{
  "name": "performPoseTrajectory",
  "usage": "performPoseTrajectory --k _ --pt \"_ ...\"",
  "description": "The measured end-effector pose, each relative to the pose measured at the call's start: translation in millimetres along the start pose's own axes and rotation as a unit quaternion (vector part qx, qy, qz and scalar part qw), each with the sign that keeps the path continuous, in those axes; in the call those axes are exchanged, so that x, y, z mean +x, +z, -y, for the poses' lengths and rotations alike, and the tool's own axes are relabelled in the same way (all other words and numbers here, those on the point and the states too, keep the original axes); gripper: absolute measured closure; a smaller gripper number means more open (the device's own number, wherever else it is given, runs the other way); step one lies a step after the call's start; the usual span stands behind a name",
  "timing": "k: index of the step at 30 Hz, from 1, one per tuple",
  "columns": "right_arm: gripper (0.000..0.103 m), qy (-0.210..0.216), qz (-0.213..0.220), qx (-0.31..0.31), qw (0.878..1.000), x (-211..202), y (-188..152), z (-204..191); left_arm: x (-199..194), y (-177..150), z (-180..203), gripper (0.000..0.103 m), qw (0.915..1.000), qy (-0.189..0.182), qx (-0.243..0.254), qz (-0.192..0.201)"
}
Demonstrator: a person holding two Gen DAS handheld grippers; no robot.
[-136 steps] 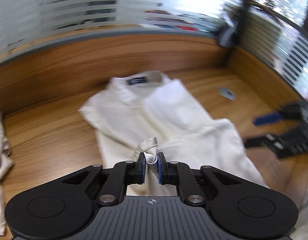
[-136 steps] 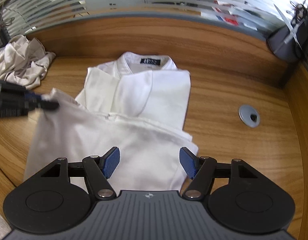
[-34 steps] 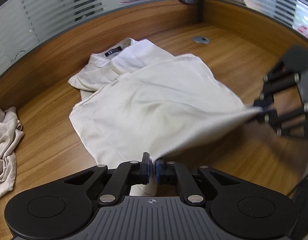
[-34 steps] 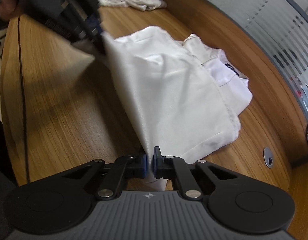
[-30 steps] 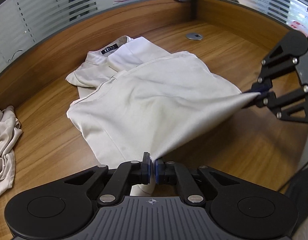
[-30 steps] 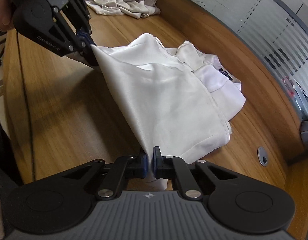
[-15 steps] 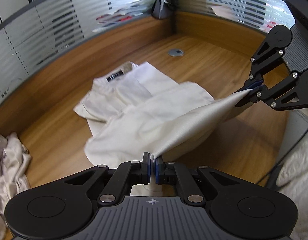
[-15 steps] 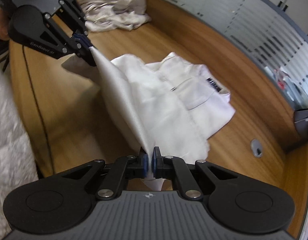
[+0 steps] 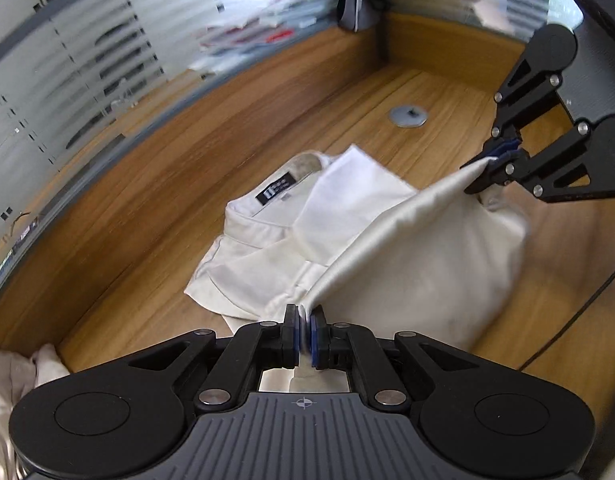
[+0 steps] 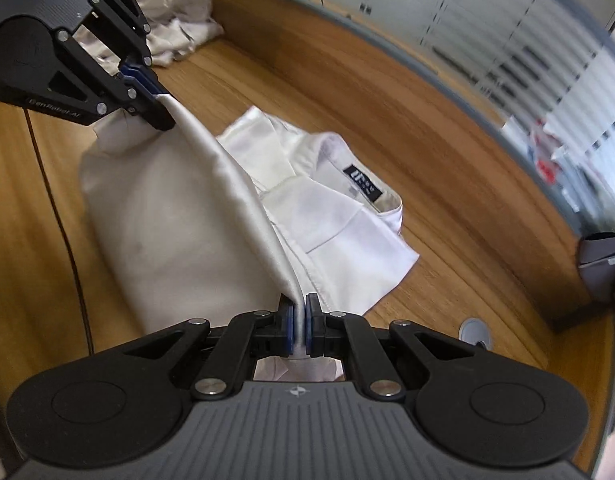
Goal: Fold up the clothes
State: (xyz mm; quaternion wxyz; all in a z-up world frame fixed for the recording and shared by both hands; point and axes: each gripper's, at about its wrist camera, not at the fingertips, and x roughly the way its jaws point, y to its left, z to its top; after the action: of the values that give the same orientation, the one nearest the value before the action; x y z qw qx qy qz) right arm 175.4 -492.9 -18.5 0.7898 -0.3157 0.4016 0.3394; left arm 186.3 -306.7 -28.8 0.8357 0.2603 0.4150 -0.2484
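White shirt (image 9: 347,216): collar end flat on the wooden table (image 9: 155,216), hem end lifted and stretched taut between both claws. Left claw (image 9: 305,330) clamped on one hem corner, right claw (image 10: 300,326) clamped on the other. Crumpled clothes pile (image 10: 175,20) well apart, near table edge.

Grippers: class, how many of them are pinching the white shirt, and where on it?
2. The left gripper clamps one corner of the white shirt's raised hem; the right gripper clamps the other corner, stretching the edge between them.
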Motion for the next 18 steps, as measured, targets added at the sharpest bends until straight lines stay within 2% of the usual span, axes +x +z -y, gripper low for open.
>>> performPoseTrajectory --k 3,6,7,9,11,15,18 --pt "0.097 0.006 -0.017 -0.002 1.000 28.2 3.0 8.2 28.9 -0.6 -9.8 0.091 0.9997 0.003 0.003 -0.023" --pt "0.084 0.000 -0.034 -0.011 0.999 53.0 -0.9 7.4 53.8 -5.2 -16.2 0.085 0.9990 0.007 0.001 -0.045" --pt "0.077 -0.006 -0.039 -0.014 0.999 61.3 -2.7 6.4 60.3 -7.6 -19.1 0.083 0.9987 0.009 -0.005 -0.051" --pt "0.071 -0.016 -0.041 -0.021 0.999 71.6 -7.9 2.2 68.6 -12.0 -26.6 0.080 0.9980 0.004 -0.030 -0.055" --pt "0.064 -0.028 -0.042 -0.025 0.998 76.3 -12.6 -1.5 69.8 -15.9 -34.0 0.077 0.9971 0.000 -0.059 -0.049" --pt "0.062 -0.063 -0.031 -0.006 0.998 67.5 -15.3 2.0 56.6 -23.8 -47.2 0.068 0.9940 0.010 -0.103 -0.034" --pt "0.062 -0.072 -0.019 0.025 0.997 49.4 -17.3 11.0 34.4 -31.4 -57.3 0.061 0.9894 -0.008 -0.144 -0.013"
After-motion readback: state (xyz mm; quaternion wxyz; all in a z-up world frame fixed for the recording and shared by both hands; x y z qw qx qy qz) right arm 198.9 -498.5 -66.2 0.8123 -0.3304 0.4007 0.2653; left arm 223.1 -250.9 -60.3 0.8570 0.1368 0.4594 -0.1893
